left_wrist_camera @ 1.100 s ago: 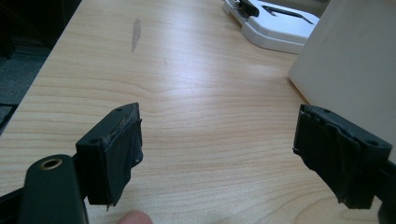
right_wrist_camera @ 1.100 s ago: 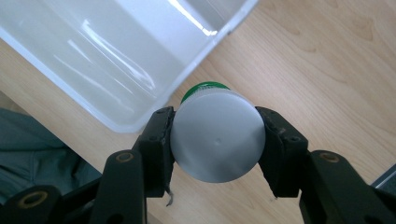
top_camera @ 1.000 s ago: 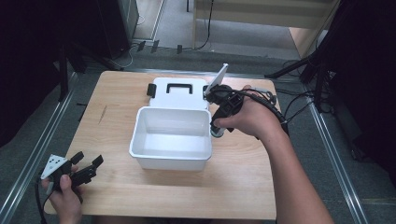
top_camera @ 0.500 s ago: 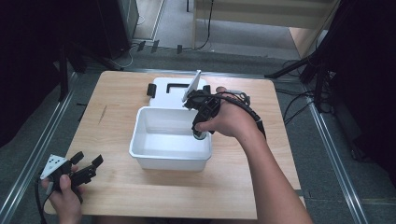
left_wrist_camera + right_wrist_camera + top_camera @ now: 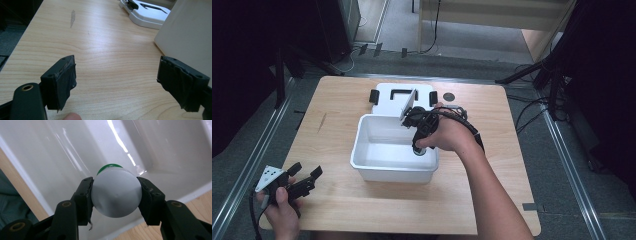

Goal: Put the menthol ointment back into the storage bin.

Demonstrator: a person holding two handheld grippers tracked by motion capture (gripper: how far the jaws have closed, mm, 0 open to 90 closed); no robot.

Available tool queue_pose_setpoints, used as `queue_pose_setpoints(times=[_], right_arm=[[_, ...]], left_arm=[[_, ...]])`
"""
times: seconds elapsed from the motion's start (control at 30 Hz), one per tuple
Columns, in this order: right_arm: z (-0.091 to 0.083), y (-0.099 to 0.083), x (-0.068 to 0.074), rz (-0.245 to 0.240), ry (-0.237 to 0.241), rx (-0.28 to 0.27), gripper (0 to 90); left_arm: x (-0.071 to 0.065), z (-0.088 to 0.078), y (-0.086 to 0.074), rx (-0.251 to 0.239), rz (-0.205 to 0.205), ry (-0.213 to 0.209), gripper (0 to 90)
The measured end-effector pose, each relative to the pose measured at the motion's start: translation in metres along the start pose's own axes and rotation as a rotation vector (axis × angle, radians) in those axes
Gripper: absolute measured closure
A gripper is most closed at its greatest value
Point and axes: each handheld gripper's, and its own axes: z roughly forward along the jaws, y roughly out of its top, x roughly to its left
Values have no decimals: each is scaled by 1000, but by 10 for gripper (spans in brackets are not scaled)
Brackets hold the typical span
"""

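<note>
Black jaws of the right gripper (image 5: 115, 197) are closed on a round grey-white object (image 5: 116, 193) — one jaw pressed to each side of it. A green rim shows at its far end; it looks like a small bottle or jar seen end-on, but I cannot tell which. Behind it lie the glossy inner walls of the white bin (image 5: 62, 150).

High view: the right gripper (image 5: 418, 145) points down over the right part of the white bin (image 5: 362, 150), inside its rim, with the right hand (image 5: 444, 135) wrapped around it and the grey plate tilted up at the back. Whether the held object touches the bin floor cannot be told.

Left gripper (image 5: 117, 82): jaws wide apart, nothing between them — just bare wood of the table (image 5: 100, 45) below. The bin's outer wall stands just beside one jaw. In the high view the left gripper (image 5: 304, 176) sits near the front left corner of the table (image 5: 332, 115), held in the left hand (image 5: 279, 207), well apart from the bin.

Behind the bin, touching or nearly touching its far edge, lies a white lid (image 5: 387, 97) with black latches and a black handle outline.
</note>
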Motion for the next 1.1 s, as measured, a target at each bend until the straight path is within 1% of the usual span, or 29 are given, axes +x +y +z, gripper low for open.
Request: queue_pose_setpoints(times=[0.13,0.17,0.2,0.27,0.33,0.37,0.53,0.7,0.73,0.83,1.03,1.1], right_arm=[[12,2,1,-18,-3,8,515],[12,2,1,-18,-3,8,515],[18,2,1,-32,-1,10,515],[20,2,1,-33,-4,16,515],[25,2,1,-47,-10,21,515],[29,2,2,-63,-11,21,515],[39,3,3,-89,-22,32,514],[51,5,6,-101,-7,46,514],[53,5,6,-98,-6,48,514],[57,5,6,-110,-6,51,514],[64,6,6,-107,-2,60,514],[68,6,6,-114,3,61,514]], left_arm=[[0,0,0,0,2,-2,160],[0,0,0,0,2,-2,160],[0,0,0,-2,2,-1,160],[0,0,0,-2,2,-1,160],[0,0,0,-3,1,-1,160],[0,0,0,-3,2,-1,160],[0,0,0,-4,2,0,160],[0,0,0,-2,3,0,160],[0,0,0,-2,4,0,160],[0,0,0,-2,3,-1,160],[0,0,0,-1,4,-1,160],[0,0,0,-1,4,-1,160]])
